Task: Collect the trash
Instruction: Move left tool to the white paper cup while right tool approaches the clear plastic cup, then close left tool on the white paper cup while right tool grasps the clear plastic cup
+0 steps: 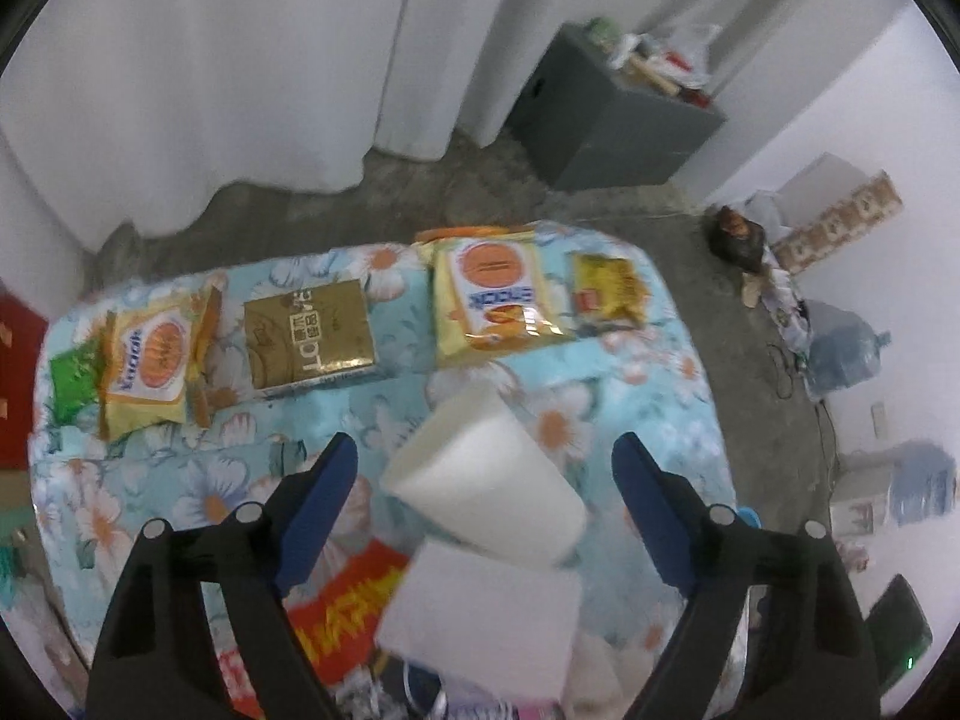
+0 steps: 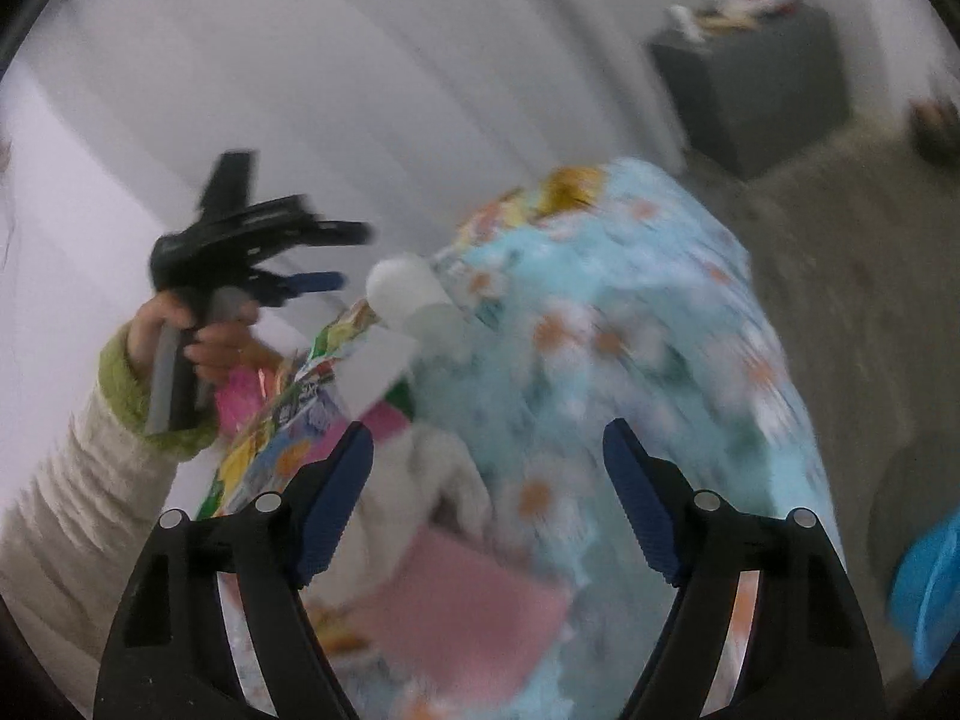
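My left gripper (image 1: 486, 450) is open. A white paper cup (image 1: 486, 474) lies tilted between and below its fingers, apart from both, with a white paper sheet (image 1: 486, 618) under it. Snack wrappers lie on the floral cloth table (image 1: 660, 420): two orange-and-yellow packets (image 1: 150, 360) (image 1: 498, 294), a gold box (image 1: 309, 333), a small yellow packet (image 1: 606, 288) and a green wrapper (image 1: 72, 378). My right gripper (image 2: 489, 450) is open and empty above a pink sheet (image 2: 468, 612). The right wrist view is blurred; it shows the left gripper (image 2: 336, 258) beside the cup (image 2: 408, 294).
A grey box (image 1: 618, 114) piled with clutter stands by the white curtains. Water bottles (image 1: 840, 348) and bags lie on the floor at right. Colourful wrappers (image 2: 282, 420) and a red printed sheet (image 1: 348, 600) lie near the table's front. A blue thing (image 2: 930, 594) shows at right.
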`<state>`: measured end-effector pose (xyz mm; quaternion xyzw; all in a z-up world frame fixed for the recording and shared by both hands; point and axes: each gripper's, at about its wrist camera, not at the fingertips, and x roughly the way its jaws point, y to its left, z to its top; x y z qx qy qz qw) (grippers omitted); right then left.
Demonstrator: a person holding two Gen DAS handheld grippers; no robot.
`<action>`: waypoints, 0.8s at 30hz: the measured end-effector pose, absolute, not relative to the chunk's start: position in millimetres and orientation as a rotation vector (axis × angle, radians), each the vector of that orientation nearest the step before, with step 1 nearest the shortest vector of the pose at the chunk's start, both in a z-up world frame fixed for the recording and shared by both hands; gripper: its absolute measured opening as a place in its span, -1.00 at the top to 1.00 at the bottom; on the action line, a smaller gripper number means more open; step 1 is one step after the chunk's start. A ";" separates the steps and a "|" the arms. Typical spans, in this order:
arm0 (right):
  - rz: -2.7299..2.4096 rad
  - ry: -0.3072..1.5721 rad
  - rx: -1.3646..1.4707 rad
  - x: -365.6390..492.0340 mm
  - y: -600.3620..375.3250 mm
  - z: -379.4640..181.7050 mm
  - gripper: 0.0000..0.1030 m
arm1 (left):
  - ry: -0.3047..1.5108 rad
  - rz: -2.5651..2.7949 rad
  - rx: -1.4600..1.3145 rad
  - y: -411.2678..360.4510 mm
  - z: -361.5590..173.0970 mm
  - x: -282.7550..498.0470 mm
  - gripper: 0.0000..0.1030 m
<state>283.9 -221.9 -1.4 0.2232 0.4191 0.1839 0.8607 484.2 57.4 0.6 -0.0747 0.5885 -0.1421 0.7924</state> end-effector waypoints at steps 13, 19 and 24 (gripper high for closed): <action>0.430 0.952 0.190 346.0 -150.5 -28.7 -0.52 | 1.380 -0.325 -0.290 72.8 -39.2 515.6 0.03; 0.441 0.976 0.210 350.5 -151.5 -33.2 -0.03 | 1.359 -0.369 -0.294 70.0 -30.2 512.4 0.62; 0.420 0.948 0.203 352.9 -152.0 -30.6 -0.01 | 1.332 -0.406 -0.283 63.9 -20.9 505.1 0.78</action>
